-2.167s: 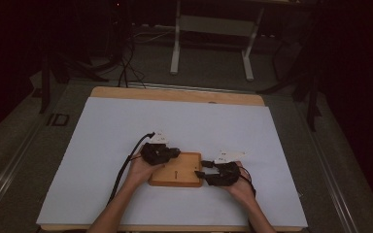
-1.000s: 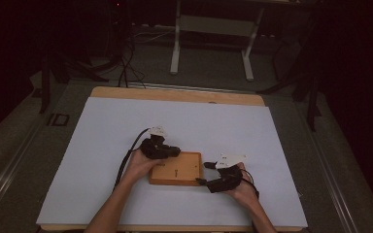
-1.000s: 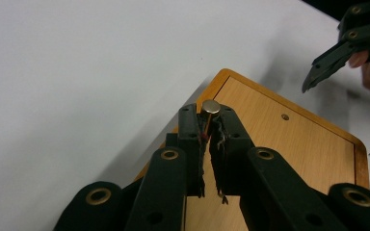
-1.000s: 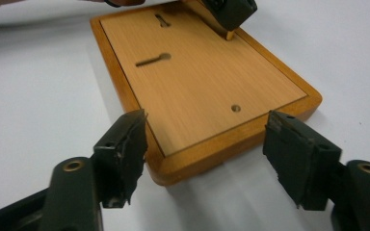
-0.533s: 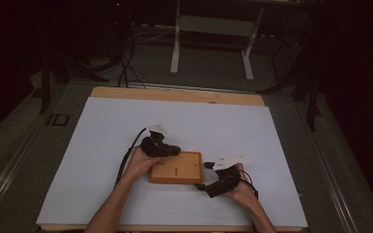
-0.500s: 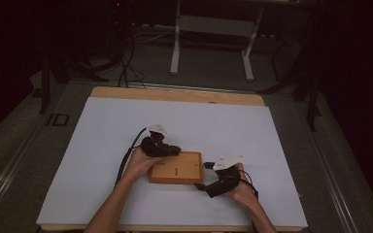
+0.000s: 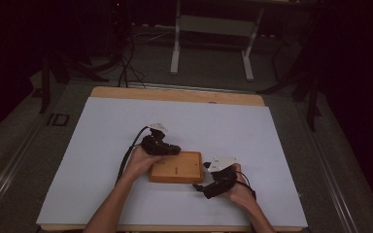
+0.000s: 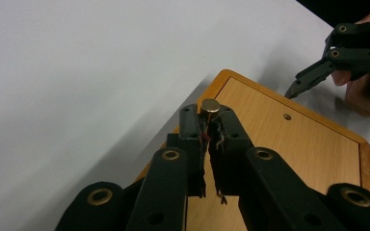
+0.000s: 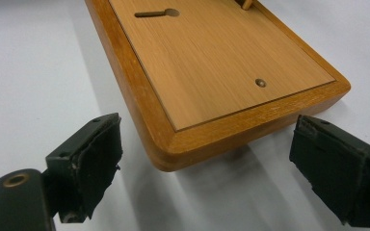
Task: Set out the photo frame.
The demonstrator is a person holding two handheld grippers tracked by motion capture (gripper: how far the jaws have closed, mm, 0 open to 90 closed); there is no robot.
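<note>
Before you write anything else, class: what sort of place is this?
Probably a lab or recording room: a white-covered table in a dark room, cables on the floor, a person working hand-held grippers, left gripper and right gripper, around a wooden box.

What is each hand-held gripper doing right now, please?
Left hand-held gripper: shut on the small metal peg above the wooden board.
Right hand-held gripper: open, holding nothing, facing the board's corner.
</note>
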